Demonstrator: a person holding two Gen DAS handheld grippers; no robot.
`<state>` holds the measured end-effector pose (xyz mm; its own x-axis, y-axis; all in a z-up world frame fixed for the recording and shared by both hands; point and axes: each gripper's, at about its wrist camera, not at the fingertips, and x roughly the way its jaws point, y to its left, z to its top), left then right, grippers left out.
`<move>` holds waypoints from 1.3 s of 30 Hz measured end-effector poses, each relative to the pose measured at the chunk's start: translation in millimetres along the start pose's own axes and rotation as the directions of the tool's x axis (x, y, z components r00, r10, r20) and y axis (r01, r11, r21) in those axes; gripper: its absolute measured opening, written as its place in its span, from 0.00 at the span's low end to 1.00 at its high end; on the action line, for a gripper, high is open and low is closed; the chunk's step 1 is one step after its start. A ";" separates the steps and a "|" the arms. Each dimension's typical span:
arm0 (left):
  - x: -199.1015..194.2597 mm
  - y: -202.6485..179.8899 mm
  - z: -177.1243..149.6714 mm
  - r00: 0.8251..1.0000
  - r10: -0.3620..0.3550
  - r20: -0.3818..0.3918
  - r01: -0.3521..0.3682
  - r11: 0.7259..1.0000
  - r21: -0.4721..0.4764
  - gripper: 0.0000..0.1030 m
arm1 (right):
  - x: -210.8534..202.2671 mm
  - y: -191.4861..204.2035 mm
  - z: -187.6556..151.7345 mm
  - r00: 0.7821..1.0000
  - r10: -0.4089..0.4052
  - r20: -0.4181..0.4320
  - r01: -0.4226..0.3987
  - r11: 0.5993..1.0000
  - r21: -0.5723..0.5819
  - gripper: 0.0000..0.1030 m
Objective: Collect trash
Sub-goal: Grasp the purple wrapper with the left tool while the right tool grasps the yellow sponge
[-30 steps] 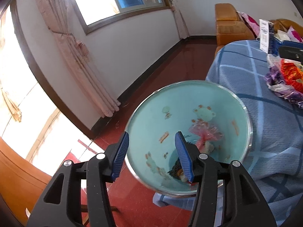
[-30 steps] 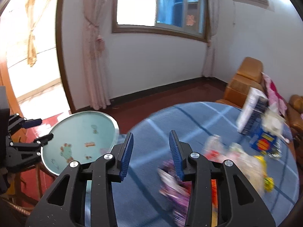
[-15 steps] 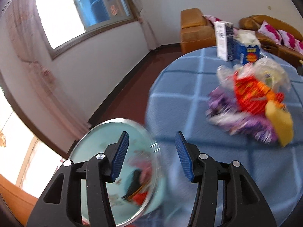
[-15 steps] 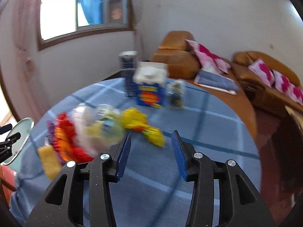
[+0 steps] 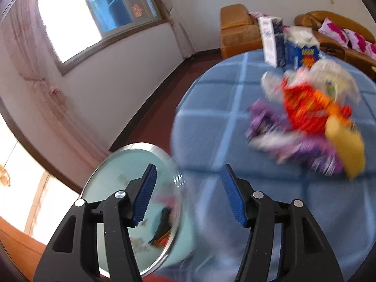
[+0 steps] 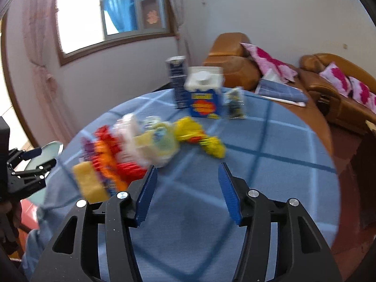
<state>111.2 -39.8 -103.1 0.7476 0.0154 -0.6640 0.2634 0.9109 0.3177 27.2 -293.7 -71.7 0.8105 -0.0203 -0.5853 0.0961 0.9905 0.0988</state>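
Note:
A blurred pile of wrappers [image 5: 305,127], red, purple, yellow and clear, lies on the round table with the blue checked cloth [image 5: 223,122]. The pile also shows in the right wrist view [image 6: 131,150], with a yellow wrapper [image 6: 199,136] at its right end. A light green basin [image 5: 117,178] with some trash inside sits low beside the table's left edge. My left gripper [image 5: 188,192] is open and empty, above the basin's rim and the table edge. My right gripper [image 6: 186,192] is open and empty, over the cloth just right of the pile.
A blue carton with a white cap [image 6: 204,94], a tall dark box [image 6: 177,82] and a small packet [image 6: 236,103] stand at the table's far side. Orange sofas with pink cushions [image 6: 329,82] line the wall. My left gripper shows at the left [image 6: 25,164].
The left view swung from straight over the basin to the table edge, then crept nearer the pile. The right view swung right across the table and now sits closer to the pile.

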 end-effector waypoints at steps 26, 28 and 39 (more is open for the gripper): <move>-12.8 18.4 -19.9 1.000 -0.027 -0.006 0.027 0.999 -0.021 0.58 | 2.0 35.3 -7.9 0.993 -0.069 -0.095 0.048 0.977 -0.209 0.14; -13.4 13.3 -17.0 0.999 -0.038 -0.002 0.038 0.999 -0.012 0.58 | 1.8 24.0 -3.0 0.987 -0.139 -0.075 0.117 0.961 -0.250 0.18; -8.9 -7.5 8.1 0.998 -0.059 0.036 0.058 0.998 0.008 0.58 | -0.7 -49.5 -7.5 0.986 -0.111 -0.124 0.114 0.993 0.016 0.36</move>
<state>107.5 -50.1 -94.1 0.7521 -0.0527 -0.6569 0.3113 0.9070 0.2837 17.5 -341.7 -82.2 0.7171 -0.1135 -0.6877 0.1974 0.9793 0.0442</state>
